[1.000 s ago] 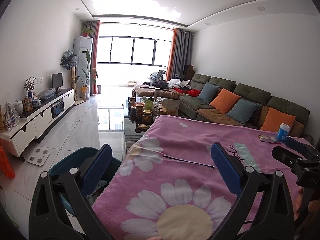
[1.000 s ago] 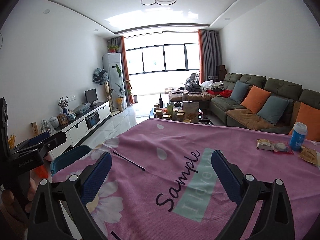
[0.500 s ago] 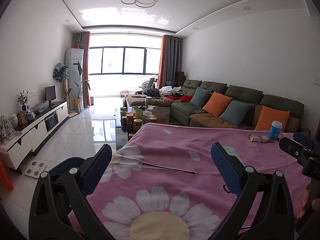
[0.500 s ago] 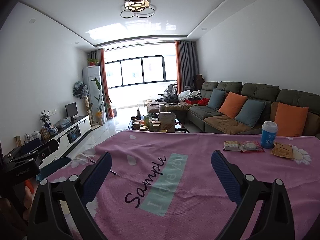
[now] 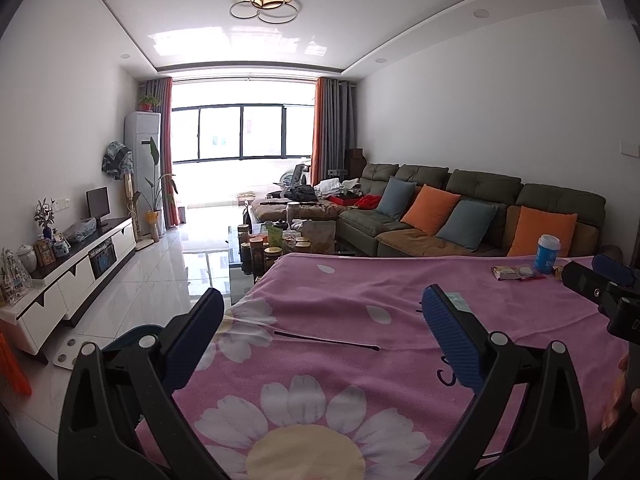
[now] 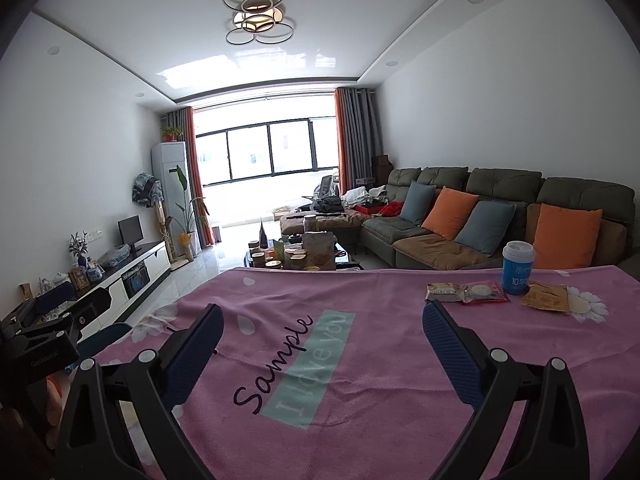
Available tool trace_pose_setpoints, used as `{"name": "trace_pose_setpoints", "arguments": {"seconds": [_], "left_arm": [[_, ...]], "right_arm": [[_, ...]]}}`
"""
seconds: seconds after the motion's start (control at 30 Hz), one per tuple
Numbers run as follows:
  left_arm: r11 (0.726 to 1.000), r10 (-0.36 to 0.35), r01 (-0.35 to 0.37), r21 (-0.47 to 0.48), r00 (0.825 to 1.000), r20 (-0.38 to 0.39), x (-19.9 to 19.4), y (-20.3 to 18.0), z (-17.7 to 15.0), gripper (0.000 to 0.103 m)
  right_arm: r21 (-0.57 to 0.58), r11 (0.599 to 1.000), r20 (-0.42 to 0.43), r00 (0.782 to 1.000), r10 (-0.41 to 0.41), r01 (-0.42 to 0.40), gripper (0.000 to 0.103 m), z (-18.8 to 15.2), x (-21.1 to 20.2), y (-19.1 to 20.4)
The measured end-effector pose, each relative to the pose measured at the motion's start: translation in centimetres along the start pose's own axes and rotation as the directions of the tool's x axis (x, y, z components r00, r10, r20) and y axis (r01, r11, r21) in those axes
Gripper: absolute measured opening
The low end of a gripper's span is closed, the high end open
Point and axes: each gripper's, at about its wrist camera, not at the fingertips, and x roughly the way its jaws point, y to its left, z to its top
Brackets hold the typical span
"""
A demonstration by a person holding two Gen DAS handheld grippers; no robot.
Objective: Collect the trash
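Pink blanket [image 6: 360,360] slack under everything: we hold left gripper [image 5: 320,328] and right gripper [image 6: 320,336] wide, empty. Snack wrappers [image 6: 468,292] and blue cup [image 6: 517,268] sit at the far right edge; pinching could snag cloth, toppling it.

A pink fleece blanket [image 6: 380,360] is showing white daisies with pale yellow centres, a teal strip and dark script lettering. A blue paper cup with a white lid [image 6: 517,268] is standing by a red-edged snack wrapper [image 6: 485,293] and a tan one [image 6: 545,301]. Orange square cushions [image 6: 567,236] are alternating with grey-blue ones [image 6: 484,227] on an olive-green sofa [image 6: 504,184]
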Motion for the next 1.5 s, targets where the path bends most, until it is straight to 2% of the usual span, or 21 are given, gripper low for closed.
{"name": "trace_pose_setpoints", "arguments": {"seconds": [1.5], "left_arm": [[1.000, 0.008, -0.008, 0.022, 1.000, 0.020, -0.76, -0.49, 0.30, 0.097]], "right_arm": [[0.028, 0.999, -0.006, 1.000, -0.015, 0.015, 0.096, -0.31, -0.53, -0.86]]}}
